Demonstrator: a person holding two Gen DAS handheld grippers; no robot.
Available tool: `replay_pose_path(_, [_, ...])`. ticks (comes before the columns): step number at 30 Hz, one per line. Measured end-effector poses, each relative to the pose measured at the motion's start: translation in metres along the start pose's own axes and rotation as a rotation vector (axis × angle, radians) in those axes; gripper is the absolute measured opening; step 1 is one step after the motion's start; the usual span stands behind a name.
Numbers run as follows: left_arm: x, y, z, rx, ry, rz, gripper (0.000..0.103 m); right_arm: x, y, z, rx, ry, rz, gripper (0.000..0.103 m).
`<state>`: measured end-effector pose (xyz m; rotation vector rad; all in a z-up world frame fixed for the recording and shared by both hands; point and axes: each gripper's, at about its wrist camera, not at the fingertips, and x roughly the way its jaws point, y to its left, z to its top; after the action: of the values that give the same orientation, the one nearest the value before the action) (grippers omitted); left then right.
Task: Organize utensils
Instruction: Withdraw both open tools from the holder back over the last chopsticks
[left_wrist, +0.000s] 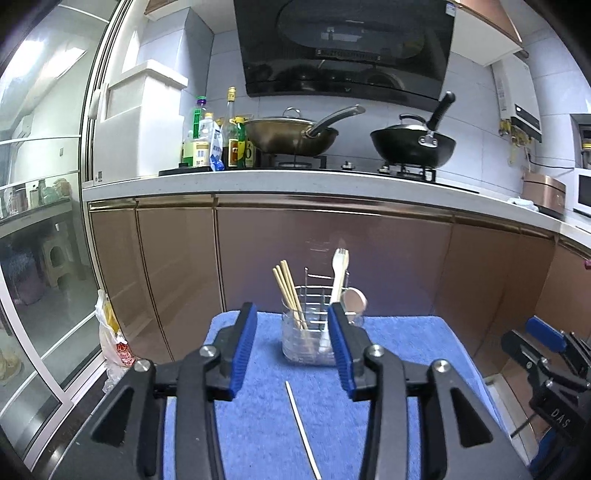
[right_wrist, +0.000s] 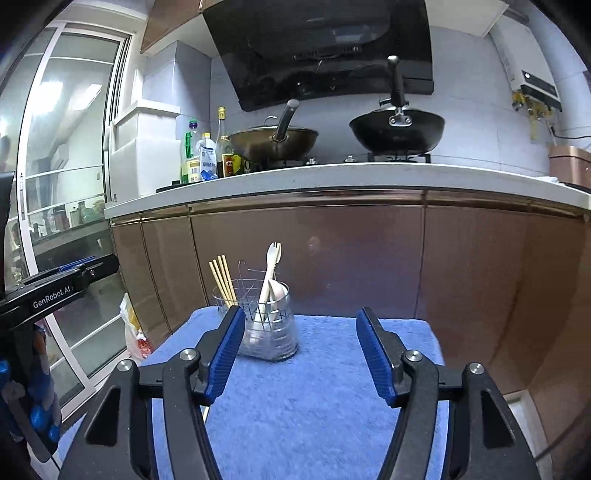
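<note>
A wire utensil holder with clear cups (left_wrist: 312, 332) (right_wrist: 267, 328) stands at the far edge of a blue towel (left_wrist: 266, 424) (right_wrist: 314, 398). It holds several wooden chopsticks (left_wrist: 290, 291) (right_wrist: 223, 282), a white fork (left_wrist: 339, 275) (right_wrist: 269, 277) and a white spoon (right_wrist: 277, 295). One pale chopstick (left_wrist: 301, 428) lies loose on the towel in front of the holder. My left gripper (left_wrist: 291, 332) is open and empty above that chopstick, short of the holder. My right gripper (right_wrist: 301, 339) is open and empty, the holder beside its left finger.
Brown cabinet fronts (left_wrist: 332, 254) rise just behind the towel under a white counter (left_wrist: 295, 181) with two woks and bottles. A plastic bag (left_wrist: 112, 339) sits on the floor at left by a glass sliding door (left_wrist: 40, 221). The right gripper shows at the right edge (left_wrist: 546, 354).
</note>
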<state>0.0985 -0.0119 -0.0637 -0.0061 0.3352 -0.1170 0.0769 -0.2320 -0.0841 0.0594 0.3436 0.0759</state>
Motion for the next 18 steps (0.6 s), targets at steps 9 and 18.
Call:
replay_pose_path(9, [-0.017,-0.03,-0.014,0.071,0.059,-0.354,0.042,-0.038,-0.008,-0.022,0.007,0.015,-0.071,0.066])
replay_pose_path(18, [-0.018,-0.085,-0.02,0.128,0.132,-0.73,0.042,-0.069,-0.042,-0.036,0.036,0.013,-0.215,0.066])
